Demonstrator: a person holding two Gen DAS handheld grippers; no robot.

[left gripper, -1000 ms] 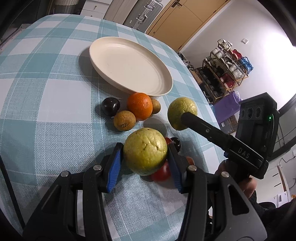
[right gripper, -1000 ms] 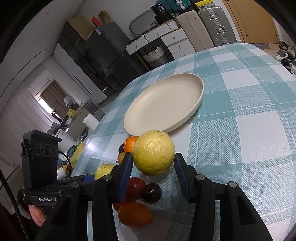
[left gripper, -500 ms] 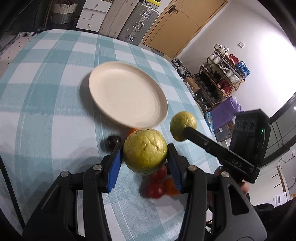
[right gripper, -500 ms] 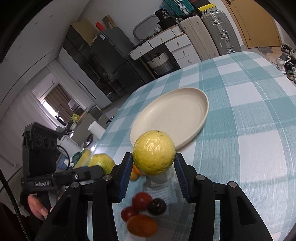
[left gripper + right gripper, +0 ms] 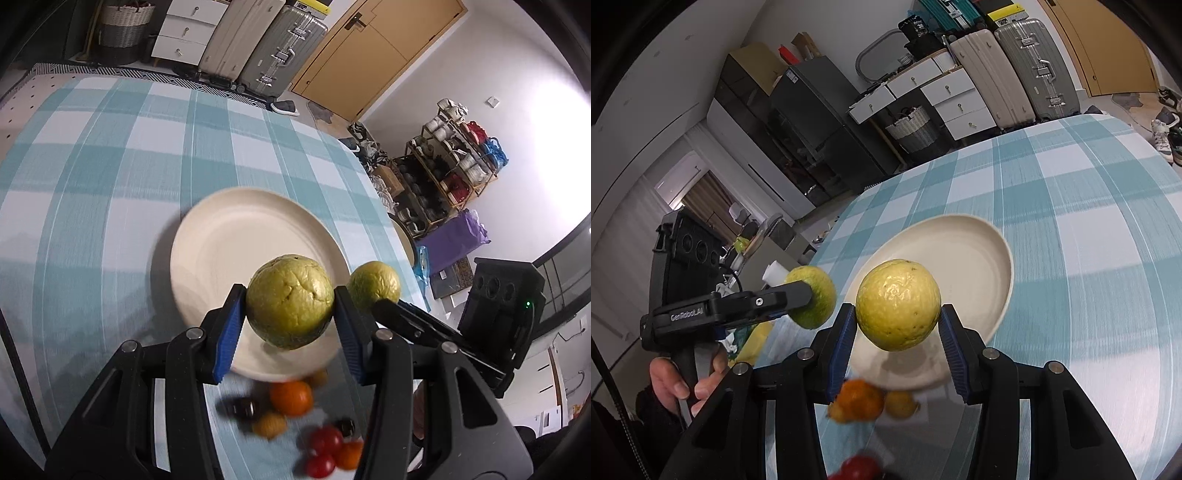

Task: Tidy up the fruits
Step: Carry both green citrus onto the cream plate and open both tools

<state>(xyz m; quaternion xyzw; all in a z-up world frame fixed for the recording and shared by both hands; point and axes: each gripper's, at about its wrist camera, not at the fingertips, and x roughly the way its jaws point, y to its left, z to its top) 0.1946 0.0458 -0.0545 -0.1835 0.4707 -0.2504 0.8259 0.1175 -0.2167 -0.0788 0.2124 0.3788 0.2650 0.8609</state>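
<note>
Two handheld grippers each clamp a round fruit above the cream, round, shallow plate point(image 5: 229, 251) on the teal-and-white checked tablecloth point(image 5: 92, 177): the left gripper point(image 5: 290, 314) pinches a wrinkled green-yellow guava point(image 5: 290, 306) between its blue-padded fingers point(image 5: 231, 328), and the right gripper point(image 5: 897, 321) squeezes a smoother yellow guava point(image 5: 897, 304) the same way. Several small loose fruits, blurred, lie on the cloth just beside the plate's near rim, among them a round orange point(image 5: 291, 398), red cherry tomatoes point(image 5: 325, 441) and a dark plum point(image 5: 242, 408).
</note>
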